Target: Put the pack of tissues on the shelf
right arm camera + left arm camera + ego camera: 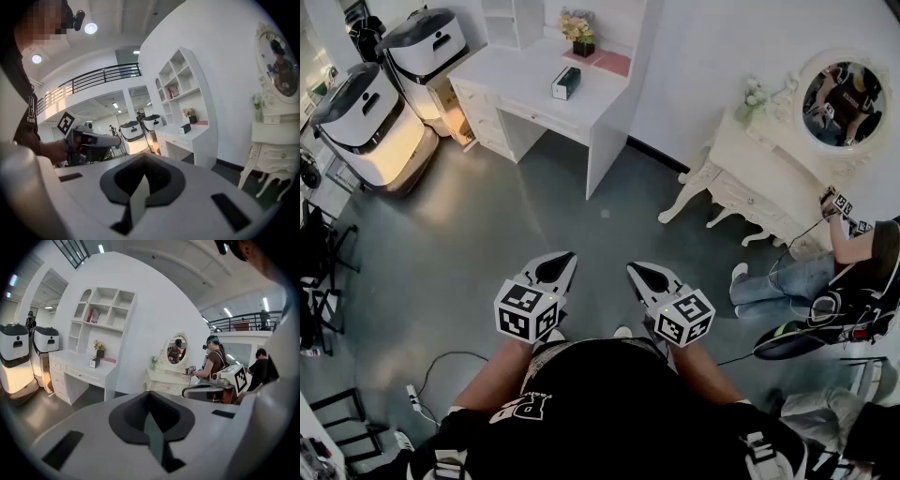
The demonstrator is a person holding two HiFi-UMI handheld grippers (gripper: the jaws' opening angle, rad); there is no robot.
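Walking up to the desk (511, 70) comes first: the pack of tissues (566, 82) lies on it, under the shelf (105, 310); left gripper (565, 258) and right gripper (635, 272), both closed and empty, need opening.

Test hall with bedroom furniture, white desk (517, 77), mirrored vanity (748, 142), parked robots (367, 120)

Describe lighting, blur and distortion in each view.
Head view: even, soft light, sharp down to the tissue pack on the white desk. Left gripper view: strong fisheye bending, black corners. Right gripper view: same bending; ceiling lamp glares.
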